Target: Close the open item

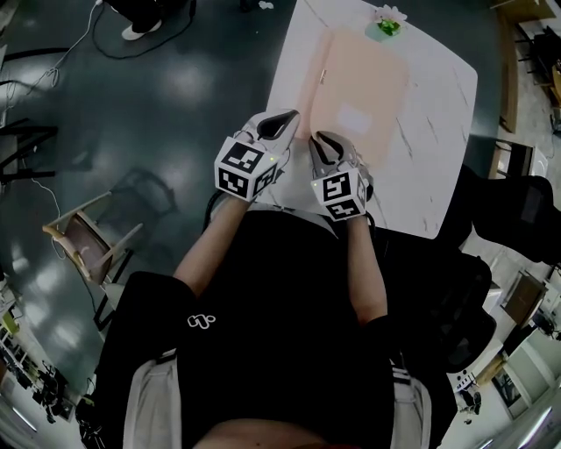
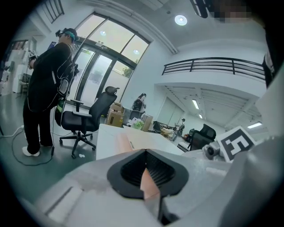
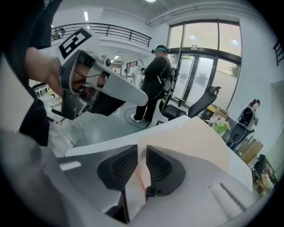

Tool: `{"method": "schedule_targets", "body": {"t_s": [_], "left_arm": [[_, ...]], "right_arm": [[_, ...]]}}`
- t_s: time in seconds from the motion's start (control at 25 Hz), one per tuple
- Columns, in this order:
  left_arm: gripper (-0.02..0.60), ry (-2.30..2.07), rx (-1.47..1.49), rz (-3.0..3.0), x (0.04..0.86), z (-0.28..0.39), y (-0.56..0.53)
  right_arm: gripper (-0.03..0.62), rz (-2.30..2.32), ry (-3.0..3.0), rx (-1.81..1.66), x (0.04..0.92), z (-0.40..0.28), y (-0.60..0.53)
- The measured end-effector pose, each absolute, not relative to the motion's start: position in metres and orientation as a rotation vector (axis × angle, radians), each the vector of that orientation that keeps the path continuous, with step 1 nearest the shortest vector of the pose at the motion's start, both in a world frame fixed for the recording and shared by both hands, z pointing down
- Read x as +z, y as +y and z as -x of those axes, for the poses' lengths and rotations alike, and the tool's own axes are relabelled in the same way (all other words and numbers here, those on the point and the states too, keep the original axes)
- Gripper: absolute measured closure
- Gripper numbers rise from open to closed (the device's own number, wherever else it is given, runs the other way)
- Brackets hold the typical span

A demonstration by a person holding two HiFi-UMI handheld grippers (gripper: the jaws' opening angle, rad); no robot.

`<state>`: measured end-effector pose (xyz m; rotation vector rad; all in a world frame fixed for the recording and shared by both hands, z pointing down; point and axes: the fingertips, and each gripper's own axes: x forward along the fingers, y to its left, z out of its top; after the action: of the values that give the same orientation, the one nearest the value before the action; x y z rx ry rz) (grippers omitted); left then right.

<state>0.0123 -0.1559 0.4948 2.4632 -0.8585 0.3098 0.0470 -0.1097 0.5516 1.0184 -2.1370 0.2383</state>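
Note:
A peach folder (image 1: 364, 83) lies flat on the white marble table (image 1: 429, 131). Both grippers are at its near edge, close to my body. My left gripper (image 1: 282, 123) is at the folder's near left corner; in the left gripper view (image 2: 145, 153) its jaws are closed on a thin peach edge of the folder (image 2: 148, 184). My right gripper (image 1: 326, 147) is just to the right of it. In the right gripper view (image 3: 142, 148) its jaws stand a narrow gap apart, with the folder's edge (image 3: 143, 170) between them. The folder's peach face (image 3: 191, 142) stretches away beyond the jaws.
A small green plant (image 1: 386, 22) stands at the table's far edge. A wooden chair (image 1: 88, 241) is on the floor to my left. A person in black (image 2: 44, 84) stands beside an office chair (image 2: 86, 119) beyond the table. Cardboard boxes and other chairs are further back.

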Motion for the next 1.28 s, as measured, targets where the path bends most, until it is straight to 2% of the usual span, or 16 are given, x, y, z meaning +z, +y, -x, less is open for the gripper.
{"method": "schedule_targets", "body": {"t_s": [1.0,1.28], "left_arm": [[0.583,-0.895,0.333,-2.381,0.515,0.001,-0.178],[0.583,-0.884,0.341,-2.377,0.518,0.0,-0.179]], "right_arm": [[0.497,-0.641,-2.186,0.274,0.595,-0.032,-0.106],[0.603,-0.759,-2.332,0.616,0.574,-0.044,-0.13]]}}
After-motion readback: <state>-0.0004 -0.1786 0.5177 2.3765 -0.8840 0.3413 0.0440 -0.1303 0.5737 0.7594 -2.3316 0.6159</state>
